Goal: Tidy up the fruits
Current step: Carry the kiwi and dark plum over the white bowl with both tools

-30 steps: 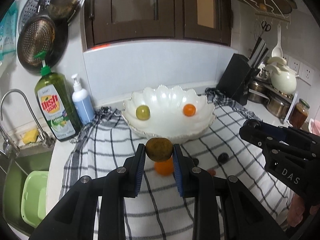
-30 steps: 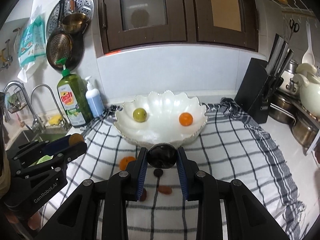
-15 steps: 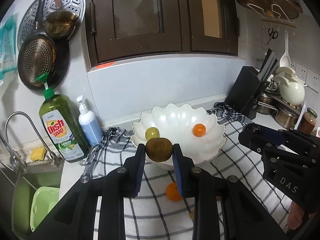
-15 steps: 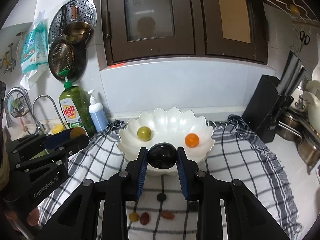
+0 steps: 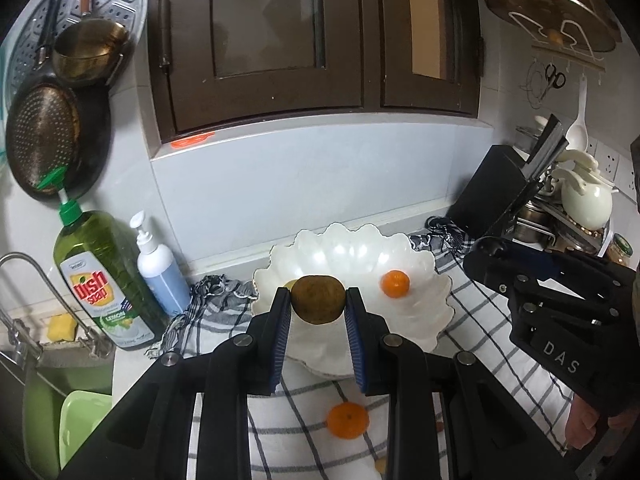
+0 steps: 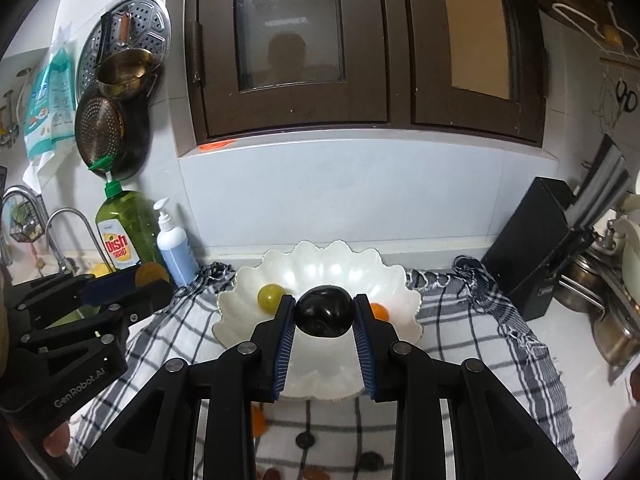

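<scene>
Presently, at far left, a sink [image 5: 48, 384] holds a green tub [image 5: 80, 428], with a tap [image 5: 36, 280] above it. A green dish soap bottle [image 5: 100, 280] and a white pump bottle [image 5: 160, 268] stand just beside it on the desk [image 5: 132, 364], against the wall. A checked cloth [image 6: 480, 332] covers the desk from there rightward.

The left claw [image 5: 318, 300] is closed on a brown kiwi [image 5: 318, 299], both blue pads pressed to its sides, held over the near left rim of a white scalloped bowl [image 5: 424, 320]. Inside the bowl lie a green round fruit [image 6: 269, 297], left, and a small orange [image 5: 395, 284], right. A second orange [image 5: 347, 420] rests on the cloth in front of the bowl.

The right claw [image 6: 324, 314] is clamped on a glossy black plum [image 6: 324, 315], held over the near middle of the bowl. Small dark and reddish fruits [image 6: 304, 439] lie on the cloth below it; their kind cannot be told.

At far right stand a black knife block [image 6: 536, 248] and metal pots [image 6: 612, 320].
</scene>
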Demonstrator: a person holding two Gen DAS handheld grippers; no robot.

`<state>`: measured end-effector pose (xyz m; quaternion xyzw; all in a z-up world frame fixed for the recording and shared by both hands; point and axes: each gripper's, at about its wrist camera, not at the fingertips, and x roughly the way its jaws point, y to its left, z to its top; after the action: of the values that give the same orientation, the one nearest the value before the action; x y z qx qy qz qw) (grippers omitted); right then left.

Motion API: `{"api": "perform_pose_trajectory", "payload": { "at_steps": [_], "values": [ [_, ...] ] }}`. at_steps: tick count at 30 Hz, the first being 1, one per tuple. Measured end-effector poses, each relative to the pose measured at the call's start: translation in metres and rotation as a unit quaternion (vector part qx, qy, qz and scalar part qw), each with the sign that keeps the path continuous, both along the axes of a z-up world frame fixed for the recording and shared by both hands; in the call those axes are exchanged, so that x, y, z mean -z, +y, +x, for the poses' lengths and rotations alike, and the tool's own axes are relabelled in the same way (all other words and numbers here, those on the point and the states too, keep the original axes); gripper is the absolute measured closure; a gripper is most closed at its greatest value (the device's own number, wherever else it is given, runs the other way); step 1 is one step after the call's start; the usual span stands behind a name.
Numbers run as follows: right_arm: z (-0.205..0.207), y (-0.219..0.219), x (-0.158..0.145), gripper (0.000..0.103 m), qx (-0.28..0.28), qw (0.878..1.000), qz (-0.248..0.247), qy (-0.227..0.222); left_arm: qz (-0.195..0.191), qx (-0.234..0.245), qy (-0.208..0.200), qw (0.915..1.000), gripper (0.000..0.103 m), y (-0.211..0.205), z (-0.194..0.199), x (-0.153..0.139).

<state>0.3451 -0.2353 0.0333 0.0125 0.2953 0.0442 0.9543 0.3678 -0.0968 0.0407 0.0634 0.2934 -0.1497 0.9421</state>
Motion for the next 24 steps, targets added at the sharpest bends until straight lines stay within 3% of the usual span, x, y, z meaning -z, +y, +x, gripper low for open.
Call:
{"api": "perform_pose_trajectory", "payload": {
  "at_steps": [8, 24],
  "values": [
    [0.036, -0.001, 0.000, 0.073, 0.002, 0.999, -0.011, 0.030, -0.001, 0.010, 0.041, 0.9991, 0.075, -0.007, 0.038, 0.000],
    [0.119, -0.012, 0.042, 0.073, -0.014, 0.982, 0.029, 0.186, 0.005, 0.000, 0.134, 0.9910, 0.075, -0.014, 0.111, 0.030]
  ]
}}
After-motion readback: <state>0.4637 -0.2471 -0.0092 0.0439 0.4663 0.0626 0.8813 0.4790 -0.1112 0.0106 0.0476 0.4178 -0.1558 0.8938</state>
